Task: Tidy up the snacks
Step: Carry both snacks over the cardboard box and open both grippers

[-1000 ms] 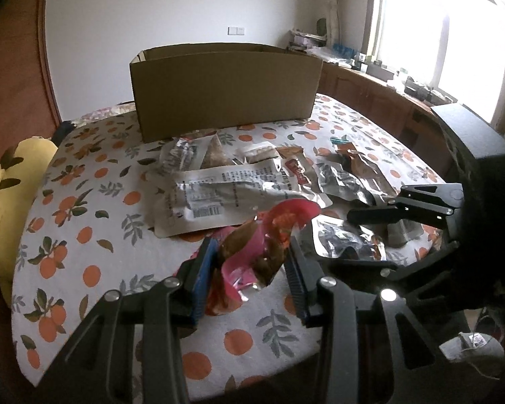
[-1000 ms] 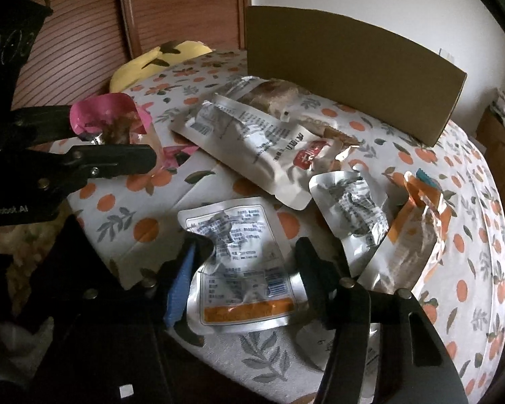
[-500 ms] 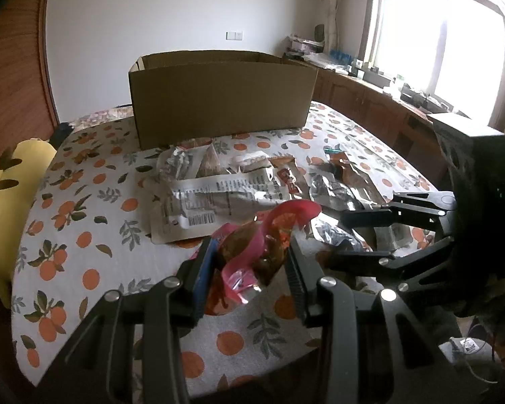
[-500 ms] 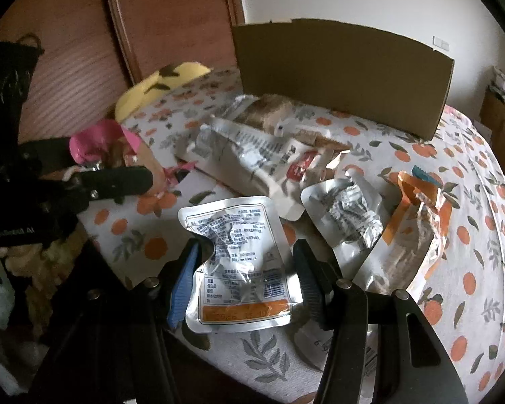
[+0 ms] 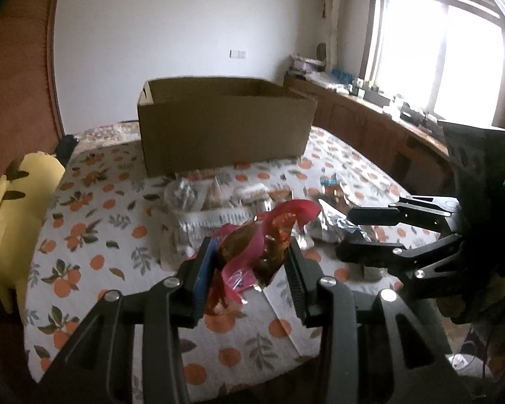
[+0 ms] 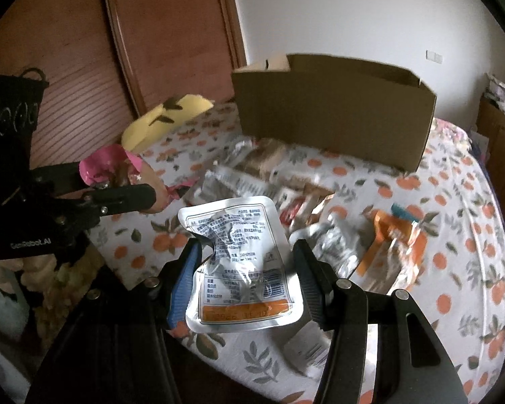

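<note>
Both packets are lifted clear, presumably bound for the far open brown cardboard box (image 5: pixel 225 134). The left hand-held gripper (image 5: pixel 249 269) pinches a crumpled pink snack wrapper (image 5: pixel 252 252); the right hand-held gripper (image 6: pixel 242 282) pinches a flat silver foil pouch (image 6: pixel 242 262) above the orange-patterned table (image 6: pixel 454 235).

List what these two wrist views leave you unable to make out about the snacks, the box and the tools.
- Cardboard box contents: its near wall hides the floor in both views.
- Loose snack packets ahead of it: motion blur makes labels unreadable.
- Silver pouch in the right tool: print too small.
- Pink packet in the left tool: crumpled, wording hidden.
</note>
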